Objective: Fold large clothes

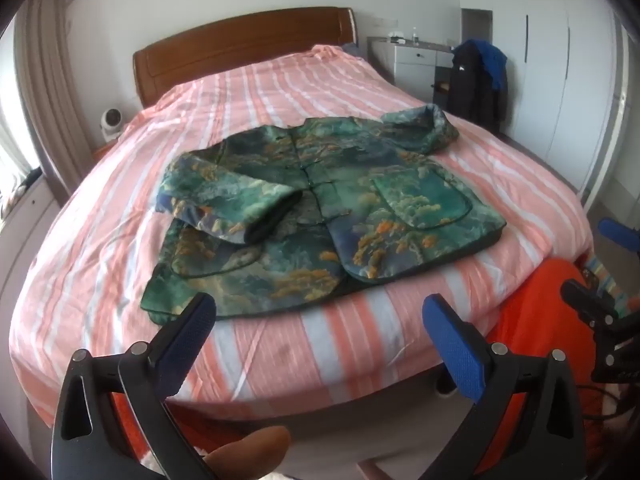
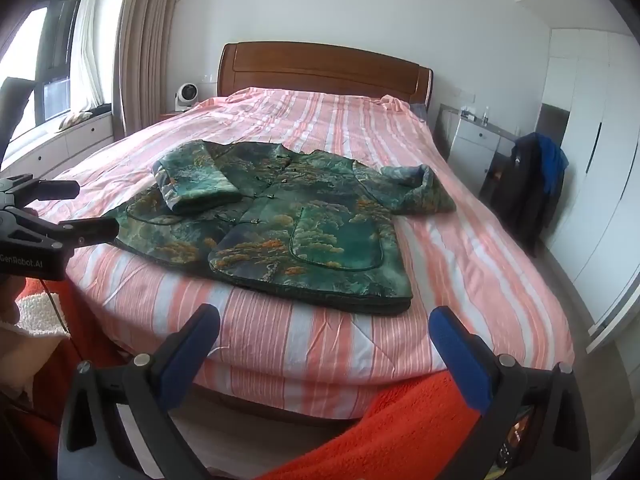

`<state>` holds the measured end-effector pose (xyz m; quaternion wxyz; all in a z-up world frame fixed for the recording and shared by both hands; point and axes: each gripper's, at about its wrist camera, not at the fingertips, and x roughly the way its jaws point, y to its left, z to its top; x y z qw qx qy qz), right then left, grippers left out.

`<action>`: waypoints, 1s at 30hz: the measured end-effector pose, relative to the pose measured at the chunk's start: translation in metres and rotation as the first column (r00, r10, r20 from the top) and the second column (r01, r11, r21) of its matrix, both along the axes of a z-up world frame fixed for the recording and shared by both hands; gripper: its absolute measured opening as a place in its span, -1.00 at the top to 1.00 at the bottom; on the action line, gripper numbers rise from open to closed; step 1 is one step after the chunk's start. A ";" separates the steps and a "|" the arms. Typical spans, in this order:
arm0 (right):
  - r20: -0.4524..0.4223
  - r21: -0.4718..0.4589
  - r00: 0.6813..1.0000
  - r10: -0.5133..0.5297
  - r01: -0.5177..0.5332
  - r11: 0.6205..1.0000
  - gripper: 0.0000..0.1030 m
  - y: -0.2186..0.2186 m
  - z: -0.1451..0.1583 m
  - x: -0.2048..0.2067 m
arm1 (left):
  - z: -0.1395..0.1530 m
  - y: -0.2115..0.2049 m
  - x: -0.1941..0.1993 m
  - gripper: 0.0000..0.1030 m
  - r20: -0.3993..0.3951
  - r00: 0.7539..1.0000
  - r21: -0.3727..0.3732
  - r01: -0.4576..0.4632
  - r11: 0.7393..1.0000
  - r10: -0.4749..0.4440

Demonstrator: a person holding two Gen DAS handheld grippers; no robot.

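A green patterned padded jacket [image 1: 320,204] lies front up on the pink striped bed [image 1: 280,344]; it also shows in the right wrist view [image 2: 288,228]. Its left sleeve [image 1: 228,204] is folded across the chest. Its right sleeve [image 1: 424,124] lies out to the right, bent and crumpled. My left gripper [image 1: 320,320] is open and empty, held back from the jacket's hem near the foot of the bed. My right gripper [image 2: 324,332] is open and empty, also short of the hem. The left gripper shows at the left edge of the right wrist view [image 2: 60,208].
A wooden headboard [image 2: 320,68] stands at the far end. A chair with dark and blue clothes [image 2: 532,184] stands right of the bed by white cabinets [image 2: 592,160]. A small fan [image 2: 185,96] sits at the left. Orange fabric [image 2: 400,432] lies below the grippers.
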<state>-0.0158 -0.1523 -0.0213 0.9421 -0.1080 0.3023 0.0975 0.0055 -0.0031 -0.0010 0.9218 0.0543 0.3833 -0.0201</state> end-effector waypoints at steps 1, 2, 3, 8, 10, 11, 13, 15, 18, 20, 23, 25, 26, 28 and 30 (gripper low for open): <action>0.006 0.000 1.000 0.001 -0.001 1.000 -0.99 -0.001 0.001 0.000 | 0.002 0.002 0.000 -1.00 0.012 1.000 -0.017 -0.003 1.000 0.004; 0.011 0.001 1.000 0.003 -0.003 1.000 -0.99 -0.002 0.002 0.000 | 0.002 0.004 -0.002 -1.00 0.029 1.000 -0.022 -0.004 1.000 0.004; 0.015 0.004 1.000 0.006 -0.006 1.000 -0.99 -0.004 0.002 0.000 | 0.002 0.006 -0.004 -1.00 0.052 0.999 -0.032 -0.008 0.999 0.010; 0.030 -0.028 0.999 0.024 -0.023 0.999 -0.99 0.004 0.005 -0.003 | 0.004 0.014 -0.007 -1.00 0.055 0.998 -0.037 -0.024 0.999 0.026; 0.027 -0.031 0.999 0.028 -0.027 0.999 -0.99 0.007 0.004 -0.004 | 0.001 0.016 -0.004 -1.00 0.023 0.999 -0.045 -0.022 0.999 0.023; 0.029 -0.029 0.999 0.026 -0.025 0.999 -0.99 0.008 0.004 -0.005 | 0.001 0.017 -0.004 -1.00 0.022 0.999 -0.049 -0.023 0.999 0.024; 0.029 -0.028 0.999 0.026 -0.026 0.999 -0.99 0.009 0.003 -0.003 | 0.000 0.018 -0.005 -1.00 0.018 1.000 -0.050 -0.024 0.998 0.025; 0.035 -0.023 0.999 0.029 -0.028 0.999 -0.99 0.009 0.004 -0.003 | 0.001 0.019 -0.006 -0.99 0.022 0.999 -0.056 -0.029 0.998 0.030; 0.041 -0.024 0.999 0.034 -0.033 0.999 -0.99 0.009 0.004 -0.005 | 0.004 0.019 -0.008 -0.99 0.041 0.998 -0.049 -0.037 0.998 0.039; 0.037 -0.021 0.999 0.036 -0.035 0.999 -0.99 0.009 0.004 -0.005 | 0.005 0.020 -0.007 -0.99 0.044 0.998 -0.044 -0.043 0.998 0.045; 0.032 -0.020 0.999 0.037 -0.036 0.999 -0.99 0.010 0.002 -0.004 | 0.003 0.021 -0.005 -0.99 0.039 0.998 -0.042 -0.052 0.998 0.053; 0.031 -0.020 0.999 0.038 -0.037 0.999 -0.99 0.010 0.003 -0.004 | 0.002 0.022 -0.004 -0.99 0.035 0.998 -0.044 -0.053 0.998 0.055; 0.032 -0.020 0.999 0.038 -0.038 0.999 -0.99 0.010 0.003 -0.003 | 0.002 0.023 -0.003 -0.99 0.033 0.998 -0.045 -0.054 0.998 0.055; 0.031 -0.021 0.999 0.039 -0.038 0.999 -0.99 0.010 0.003 -0.003 | 0.001 0.023 -0.002 -0.99 0.031 0.998 -0.049 -0.054 0.997 0.055; 0.031 -0.019 0.999 0.037 -0.037 0.999 -0.99 0.010 0.003 -0.003 | 0.001 0.022 -0.002 -0.99 0.035 0.998 -0.046 -0.054 0.997 0.056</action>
